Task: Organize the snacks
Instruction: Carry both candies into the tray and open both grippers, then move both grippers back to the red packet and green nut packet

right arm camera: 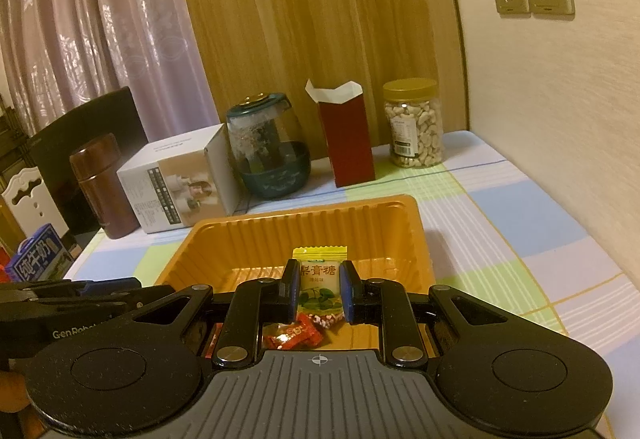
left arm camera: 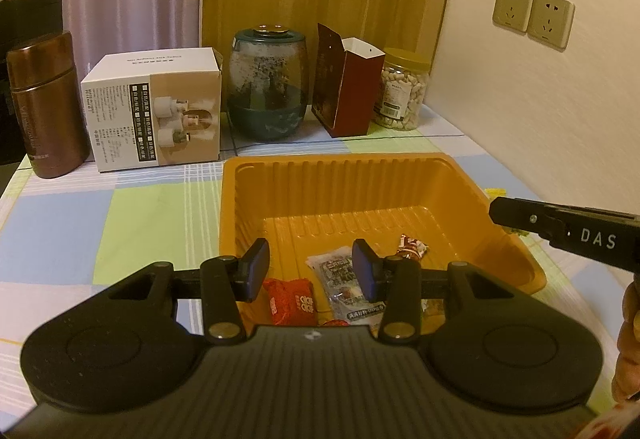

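Right hand-held gripper [right arm camera: 319,290] is closed on a yellow candy sachet [right arm camera: 319,281], pads pinching its side edges above the orange tray [right arm camera: 416,235]. Judged light, soft and crinkly, the sachet may slip; grip across the flat body, not the crimped seal. Left hand-held gripper [left arm camera: 310,269] stands part open and holds nothing, over a red packet [left arm camera: 290,301] and a white packet [left arm camera: 342,279] in the tray's near end. Both point forward and downward over the worktop [right arm camera: 520,207].
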